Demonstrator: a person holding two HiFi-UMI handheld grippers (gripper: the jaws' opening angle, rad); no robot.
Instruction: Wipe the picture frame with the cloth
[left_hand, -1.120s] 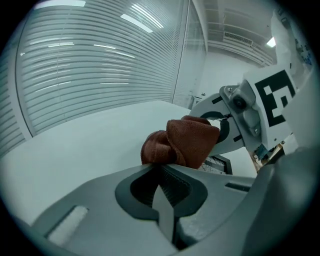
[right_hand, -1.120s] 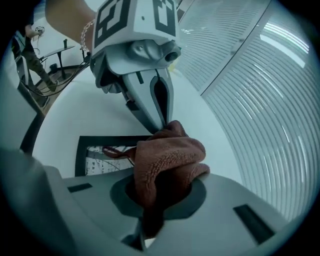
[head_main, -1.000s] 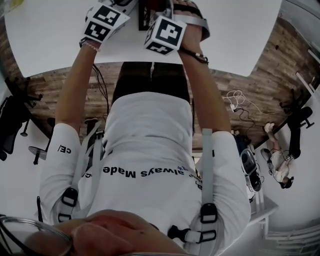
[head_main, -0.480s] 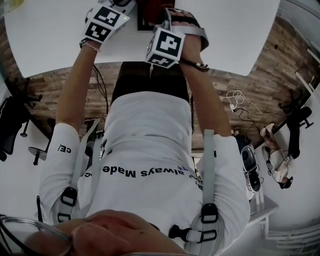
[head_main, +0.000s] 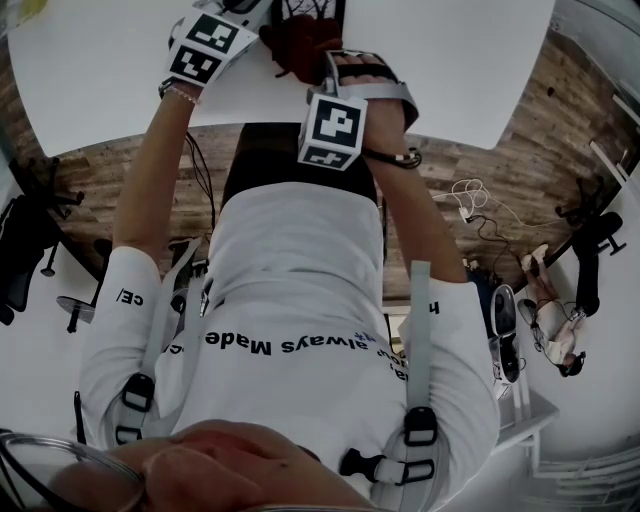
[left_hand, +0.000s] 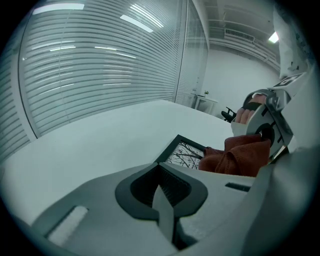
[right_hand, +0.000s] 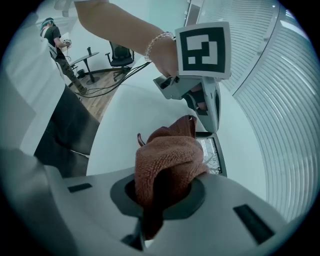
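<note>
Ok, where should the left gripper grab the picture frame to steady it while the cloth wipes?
Take the dark border at the bare corner of the picture frame nearest the left gripper. It lies flat on the table with the cloth over its other end, so come in low from the left gripper's side, jaws across the thin rim. Probably only a shallow pinch.

The cloth (left_hand: 235, 157) hides perhaps half of the picture frame (left_hand: 184, 153).
</note>
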